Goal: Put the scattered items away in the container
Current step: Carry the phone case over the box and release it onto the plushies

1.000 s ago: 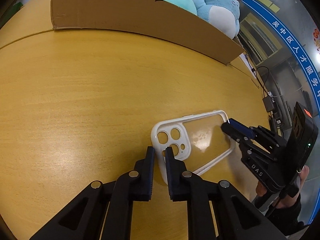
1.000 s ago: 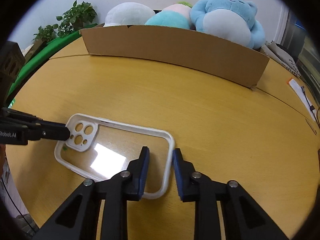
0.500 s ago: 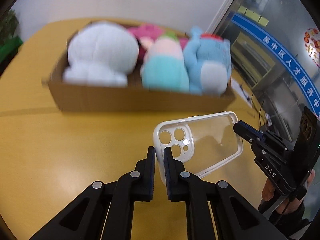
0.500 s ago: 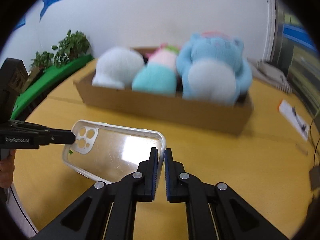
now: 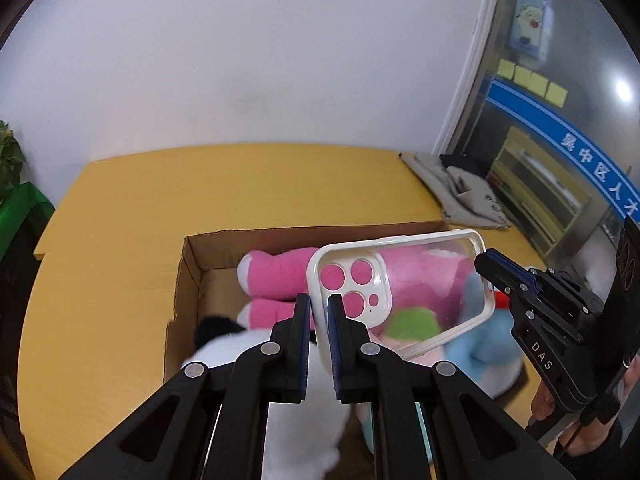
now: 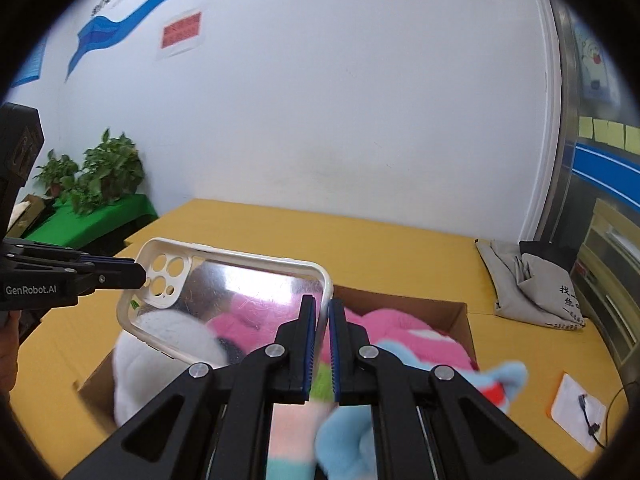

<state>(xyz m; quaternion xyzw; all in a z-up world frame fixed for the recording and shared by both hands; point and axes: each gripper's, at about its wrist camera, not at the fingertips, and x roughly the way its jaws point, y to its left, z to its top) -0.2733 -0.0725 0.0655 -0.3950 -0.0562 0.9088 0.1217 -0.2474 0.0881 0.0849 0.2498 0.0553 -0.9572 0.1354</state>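
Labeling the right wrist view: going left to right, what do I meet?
Potted plants → left tongs → phone case → right tongs → grey cloth bag

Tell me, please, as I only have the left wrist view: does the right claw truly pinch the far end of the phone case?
Observer: Yes. In the right wrist view the right claw is shut on the short edge of the phone case, the end opposite the camera holes.
Operator: Thank you. Is anything lying on the table on that side of the box?
Observer: A white card with a small cable lies on the table, to the right of the cardboard box and apart from it.
Operator: And is the case itself clean?
Observer: Not quite: a small green speck sits inside it, near the camera-hole corner.
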